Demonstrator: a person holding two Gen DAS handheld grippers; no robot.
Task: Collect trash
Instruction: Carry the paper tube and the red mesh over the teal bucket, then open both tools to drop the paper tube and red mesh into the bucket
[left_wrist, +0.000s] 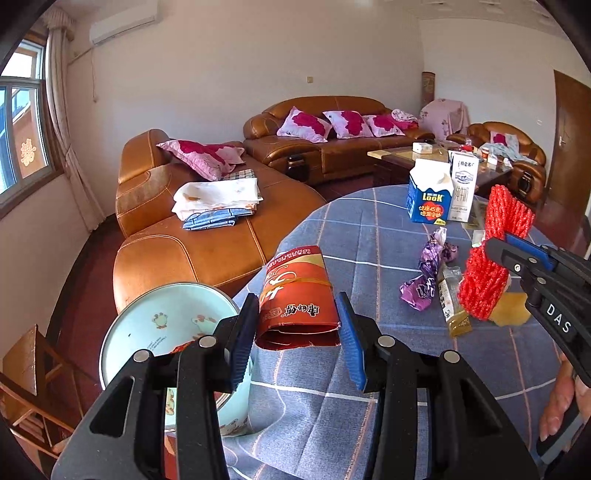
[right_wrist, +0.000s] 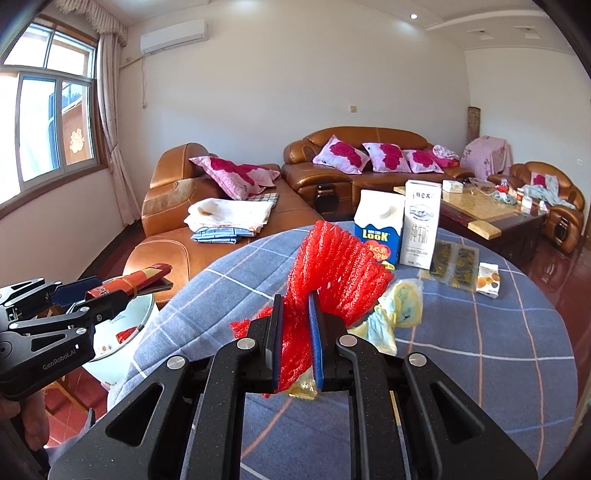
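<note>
My left gripper (left_wrist: 297, 332) is shut on a flattened red snack package (left_wrist: 295, 295) bound with a rubber band, held at the table's left edge beside a pale blue bin (left_wrist: 162, 325). It also shows in the right wrist view (right_wrist: 107, 293) above the bin (right_wrist: 125, 325). My right gripper (right_wrist: 297, 332) is shut on a red foam net (right_wrist: 332, 273) and holds it above the table; it shows in the left wrist view (left_wrist: 496, 254) too. A purple wrapper (left_wrist: 428, 273) and a gold wrapper (left_wrist: 452, 306) lie on the blue checked tablecloth (left_wrist: 369, 229).
A blue LOOK carton (right_wrist: 376, 236) and a white milk carton (right_wrist: 421, 221) stand at the table's far side. Dark snack packets (right_wrist: 454, 266), a small box (right_wrist: 487, 278) and a yellow wrapper (right_wrist: 402, 306) lie nearby. Brown sofas (right_wrist: 207, 236) and a coffee table (right_wrist: 480, 218) stand beyond.
</note>
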